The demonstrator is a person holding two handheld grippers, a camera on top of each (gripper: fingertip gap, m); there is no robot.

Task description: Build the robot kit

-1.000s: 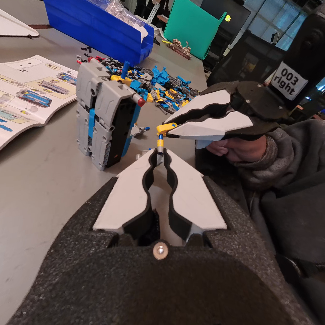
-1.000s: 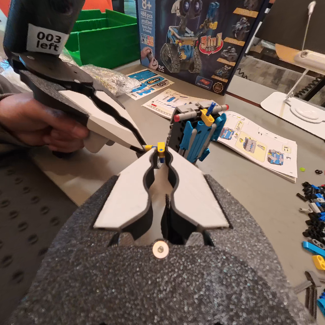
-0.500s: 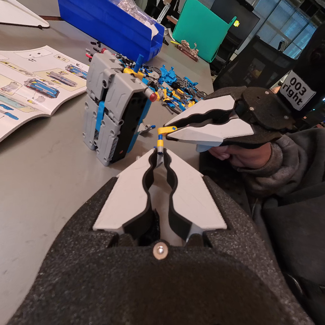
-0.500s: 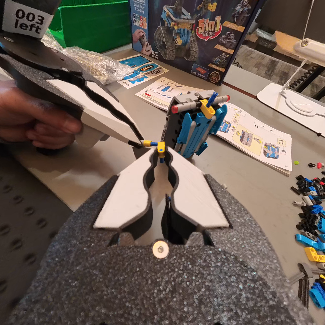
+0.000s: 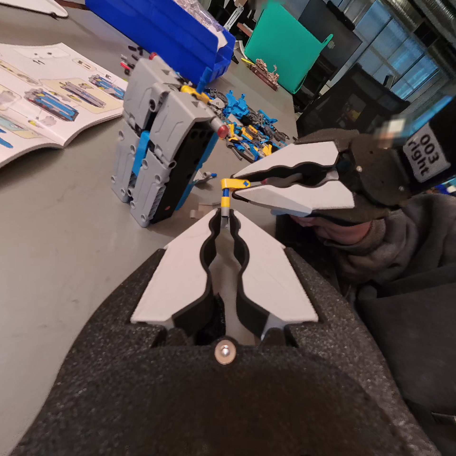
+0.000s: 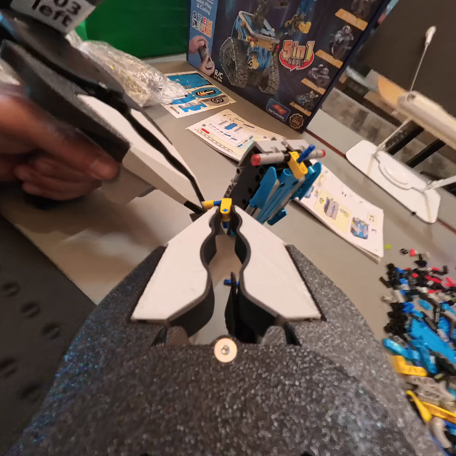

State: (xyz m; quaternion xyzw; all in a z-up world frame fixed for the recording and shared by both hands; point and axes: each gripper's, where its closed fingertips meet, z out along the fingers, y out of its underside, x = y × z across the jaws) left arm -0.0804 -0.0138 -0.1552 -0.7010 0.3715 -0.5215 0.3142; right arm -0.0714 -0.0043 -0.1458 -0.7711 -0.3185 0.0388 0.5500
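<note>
Both grippers met just in front of the grey-and-blue model (image 5: 153, 158), nearer the person than it, w/ one small stick assy (image 5: 225, 197) shared between them. L gripper (image 5: 224, 214) was closed on the assy's grey lower end. R gripper (image 6: 225, 217) came in from the side and was clamped on the yellow elbow piece (image 5: 232, 183) at its top. The assy was held clear above the table (image 5: 49, 246), not touching the model.

Change vs a sec before:
- Neither grip differed: same two pinch pts, same L-shaped pose of the assy.
- The pair had drifted closer to the model, which filled more of the L wrist view and sat more tilted in frame.
- R wrist view was motion-blurred, esp. the hand (image 6: 56, 162) on the L gripper, so things were moving, not parked.
- The model itself looked unmoved on the table, standing upright.

Around the model:
- open instruction booklet (image 5: 49, 98) beside it
- blue bin (image 5: 172, 32) behind it
- heap of loose blue/yellow/black parts (image 5: 251, 128) just past it on the far side
- kit box (image 6: 271, 49) upright further back, sticker sheets at its foot
</note>
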